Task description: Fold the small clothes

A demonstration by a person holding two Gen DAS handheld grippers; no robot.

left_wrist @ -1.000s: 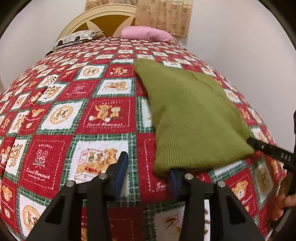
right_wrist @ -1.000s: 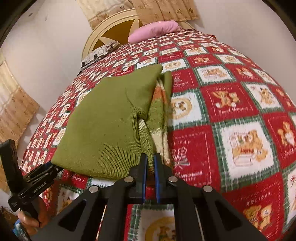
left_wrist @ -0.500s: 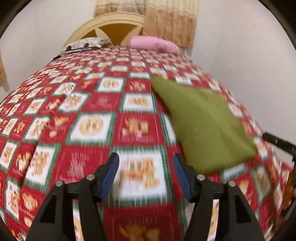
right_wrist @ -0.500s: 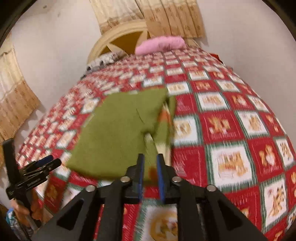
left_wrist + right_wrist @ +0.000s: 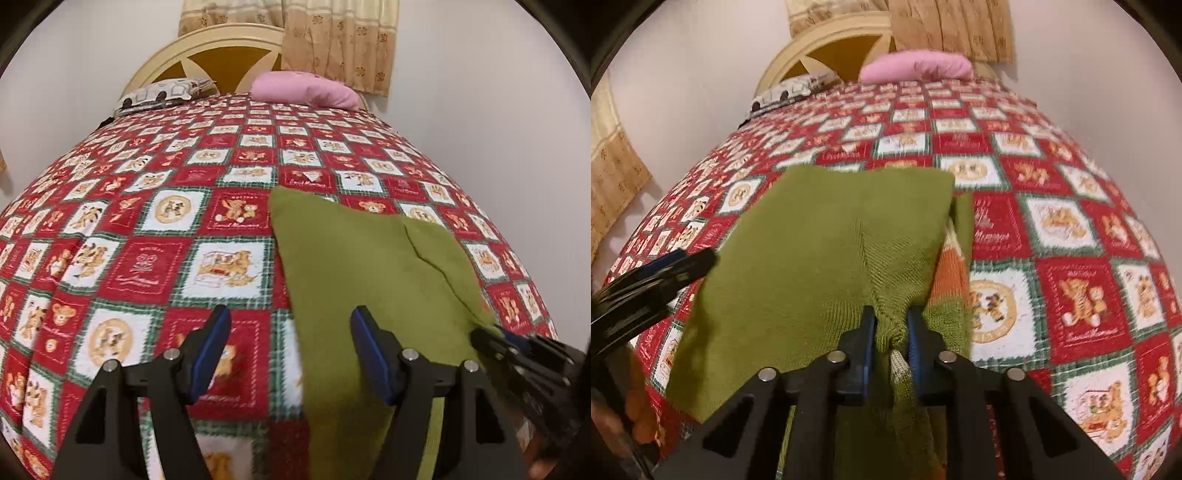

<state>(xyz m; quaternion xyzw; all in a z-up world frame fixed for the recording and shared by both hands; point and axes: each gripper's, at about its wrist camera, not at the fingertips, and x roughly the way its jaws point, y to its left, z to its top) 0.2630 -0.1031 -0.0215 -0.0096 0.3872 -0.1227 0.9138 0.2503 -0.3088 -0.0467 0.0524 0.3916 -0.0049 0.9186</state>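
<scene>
Right hand-held gripper [image 5: 891, 328] pinches the green knit garment [image 5: 812, 258] at its near edge; left hand-held gripper [image 5: 290, 354] open, empty. Left should catch the near-left corner on the bed [image 5: 147, 258], then lift both evenly.

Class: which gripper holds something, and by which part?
The right gripper pinches the green sweater at a bunched fold on its near edge; the left gripper is open, empty.

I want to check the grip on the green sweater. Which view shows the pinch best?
The right wrist view: the right gripper is shut on a bunched fold of the green sweater, dead centre. The left wrist view shows it only from the side, at the sweater's edge, blurred.
</scene>
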